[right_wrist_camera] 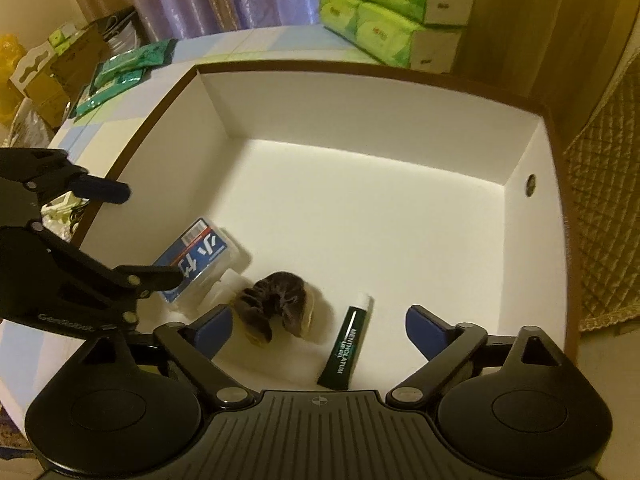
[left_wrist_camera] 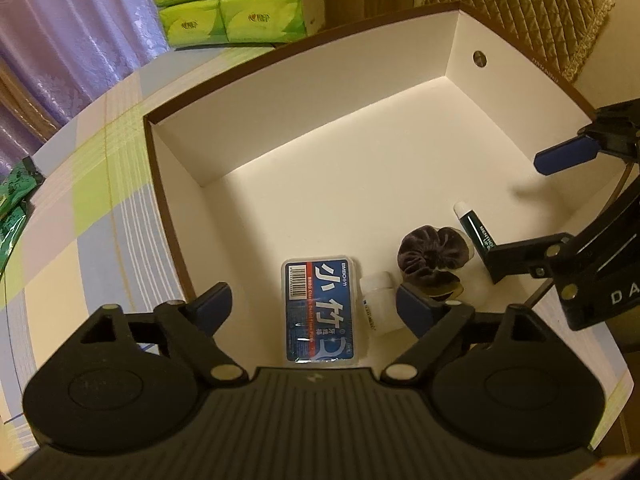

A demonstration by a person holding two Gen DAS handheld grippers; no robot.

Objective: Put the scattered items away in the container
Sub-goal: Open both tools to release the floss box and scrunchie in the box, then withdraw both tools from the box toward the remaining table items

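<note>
A white box with a brown rim (left_wrist_camera: 320, 92) (right_wrist_camera: 360, 104) sits on the table. Low in its near corner lie a blue floss-pick case (left_wrist_camera: 320, 308) (right_wrist_camera: 200, 260), a small white bottle (left_wrist_camera: 378, 304) (right_wrist_camera: 224, 288), a dark velvet scrunchie (left_wrist_camera: 434, 254) (right_wrist_camera: 276, 300) and a green lip-gel tube (left_wrist_camera: 476, 226) (right_wrist_camera: 346, 348). My left gripper (left_wrist_camera: 314, 306) (right_wrist_camera: 132, 234) hovers open above the blue case, holding nothing. My right gripper (right_wrist_camera: 320, 328) (left_wrist_camera: 544, 206) hangs open over the scrunchie and tube, also holding nothing. The bottle is partly hidden in the right wrist view.
Stacked green tissue packs (left_wrist_camera: 232, 4) (right_wrist_camera: 384, 8) stand behind the box. Green sachets (left_wrist_camera: 12, 204) (right_wrist_camera: 120, 72) lie on the plaid tablecloth (left_wrist_camera: 92, 200) to the left. A quilted cushion (left_wrist_camera: 520, 12) sits at the right. The far half of the box floor is bare.
</note>
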